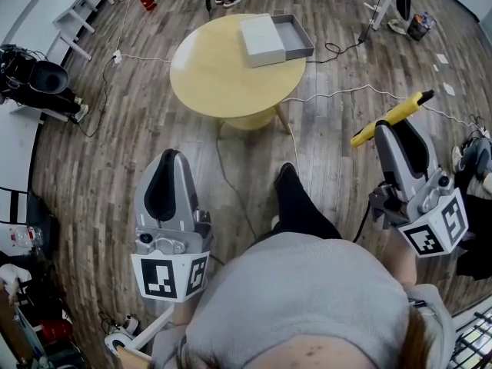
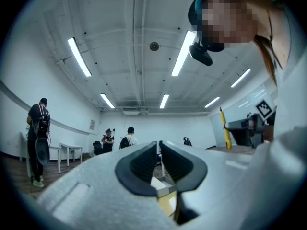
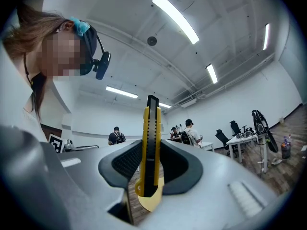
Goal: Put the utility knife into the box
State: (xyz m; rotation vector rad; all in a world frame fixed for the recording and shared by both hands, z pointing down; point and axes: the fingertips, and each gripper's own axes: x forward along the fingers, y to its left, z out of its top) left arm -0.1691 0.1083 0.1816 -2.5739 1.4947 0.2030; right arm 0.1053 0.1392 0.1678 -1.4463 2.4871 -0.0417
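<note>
A yellow and black utility knife (image 1: 392, 117) sticks out forward from my right gripper (image 1: 392, 129), which is shut on it at the right of the head view. In the right gripper view the utility knife (image 3: 150, 147) stands upright between the jaws. The grey box (image 1: 296, 35) lies open on the round yellow table (image 1: 223, 71), far ahead, with its white lid (image 1: 261, 39) beside it. My left gripper (image 1: 167, 177) hangs low at the left, jaws together and holding nothing. In the left gripper view the left gripper (image 2: 159, 150) points toward the box (image 2: 163, 188).
A wood-plank floor (image 1: 123, 144) surrounds the table, crossed by white and black cables (image 1: 361, 91). The person's black shoe (image 1: 290, 187) is between the grippers. Chairs and gear (image 1: 38, 79) sit at the left; several people stand in the distance (image 2: 38, 138).
</note>
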